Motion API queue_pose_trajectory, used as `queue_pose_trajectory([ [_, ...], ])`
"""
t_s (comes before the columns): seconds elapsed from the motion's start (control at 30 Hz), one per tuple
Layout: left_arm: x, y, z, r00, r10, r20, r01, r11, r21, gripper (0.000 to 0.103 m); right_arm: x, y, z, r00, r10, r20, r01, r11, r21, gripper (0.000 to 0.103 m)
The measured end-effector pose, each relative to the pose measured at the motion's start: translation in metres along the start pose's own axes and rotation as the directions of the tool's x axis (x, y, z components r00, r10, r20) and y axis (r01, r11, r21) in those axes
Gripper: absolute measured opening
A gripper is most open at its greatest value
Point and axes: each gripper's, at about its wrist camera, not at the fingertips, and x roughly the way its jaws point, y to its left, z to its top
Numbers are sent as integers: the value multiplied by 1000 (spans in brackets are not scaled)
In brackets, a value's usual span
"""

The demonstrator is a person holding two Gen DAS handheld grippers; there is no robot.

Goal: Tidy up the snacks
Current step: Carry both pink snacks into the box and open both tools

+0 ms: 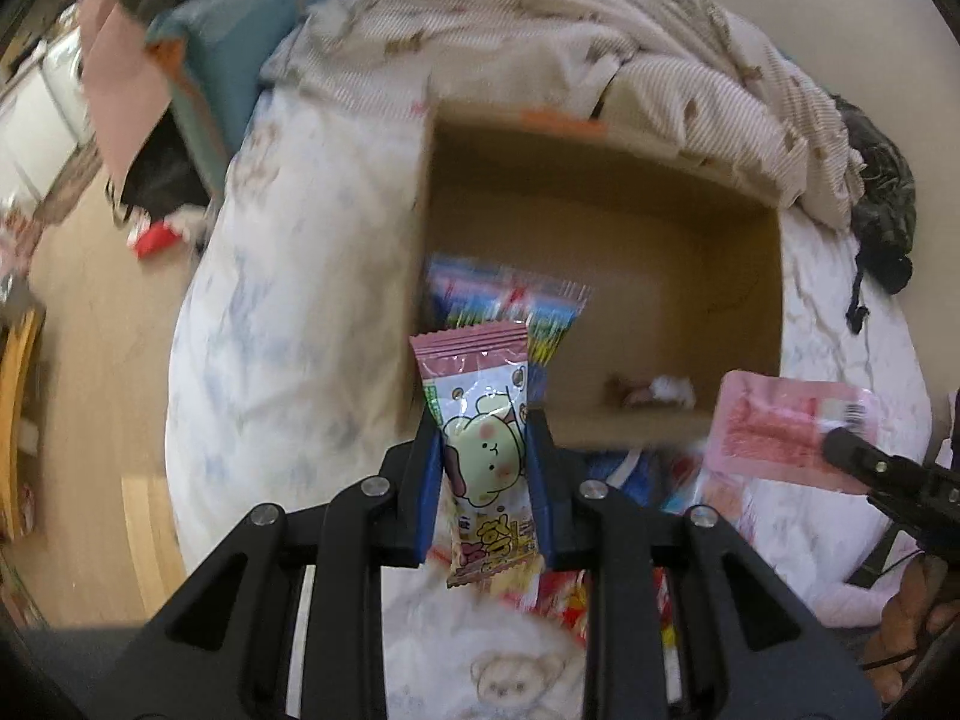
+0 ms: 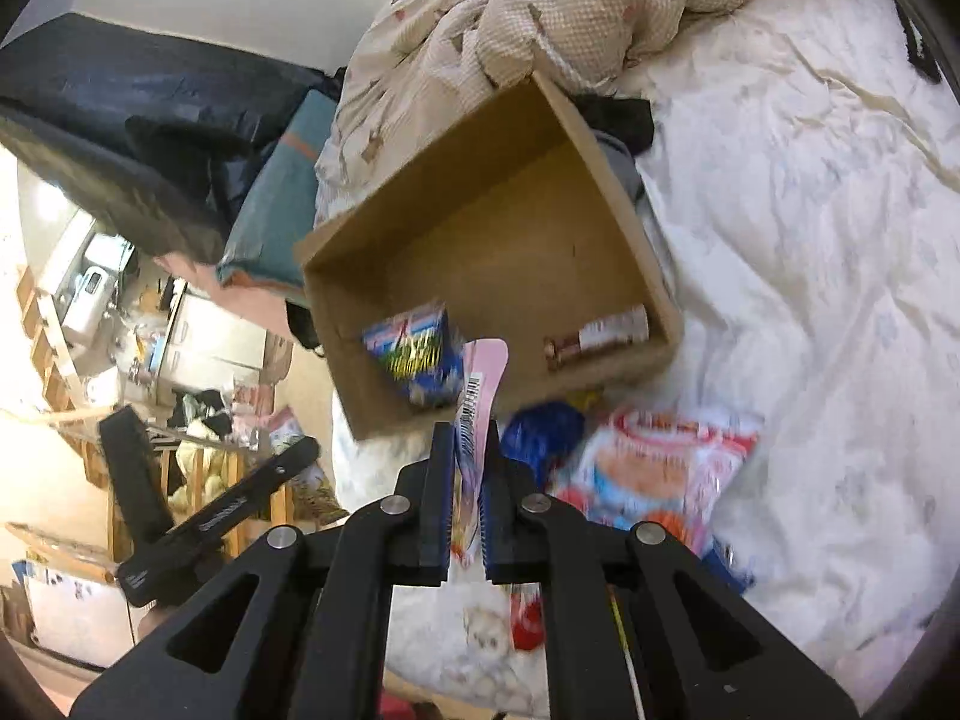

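Gripping a pink-edged snack packet [image 1: 483, 450] printed with a cartoon animal, the left tongs [image 1: 485, 450] pinch it across its width, with the packet standing upright between the two blue pads [image 1: 429, 492] and its top seam rising above them. The packet hangs above the white bedsheet [image 1: 288, 360], just in front of the near wall of the cardboard box [image 1: 600, 222].

The box sits open on the bed. Inside it, at the left near corner, lies a blue multicoloured packet [image 1: 510, 300]. At the right near side lies a small brown-and-white wrapped bar [image 2: 597, 336]. The remainder of the box floor is bare cardboard.

Further right, the right tongs [image 2: 468, 480] are pressed together on a flat pink packet [image 2: 480, 396] bearing a barcode. In the right wrist view the packet is seen edge-on, rising between the pads toward the near wall of the box. In the left wrist view the same pink packet [image 1: 792, 426] shows its broad face, held by the right tongs [image 1: 840, 447] just right of the box's near corner.

On the bedsheet in front of the box lie more snacks: a dark blue packet [image 2: 543, 432] and a larger red, white and orange bag [image 2: 654, 468]. A crumpled beige blanket [image 2: 540, 18] is bunched behind the box.
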Motion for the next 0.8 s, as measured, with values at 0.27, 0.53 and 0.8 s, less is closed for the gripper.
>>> queue_pose_trajectory([
  [0.27,32,-29,59,998,48,40,-52,995,87,22,22,4,47,999,5,45,-4,1000,-20,7],
  [0.53,69,-53,70,1000,12,21,-14,993,120,22,58,-9,74,1000,-15,0,15,1000,-24,7],
  [0.8,87,-82,78,999,9,36,-15,984,177,22,82,-13,72,998,-46,-45,44,999,-29,7],
])
